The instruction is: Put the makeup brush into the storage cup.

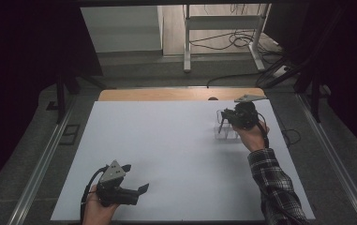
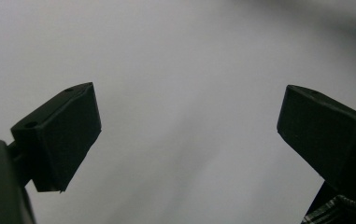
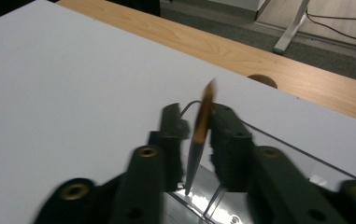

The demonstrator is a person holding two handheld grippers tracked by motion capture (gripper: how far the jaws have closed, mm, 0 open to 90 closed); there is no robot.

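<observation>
Both grippers are showing black: the left gripper (image 1: 141, 189) and the right gripper (image 3: 196, 140). The pencil (image 3: 202, 122) is showing orange-brown, the box (image 1: 226, 132) clear, the table (image 1: 167, 140) white with a wooden edge, the sleeve (image 1: 274, 187) plaid.

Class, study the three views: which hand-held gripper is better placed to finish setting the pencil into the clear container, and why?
Right. The right hand-held gripper has the pencil between its jaws, directly over the clear container. The left hand-held gripper rests open at the near edge of the white table, far away.
</observation>
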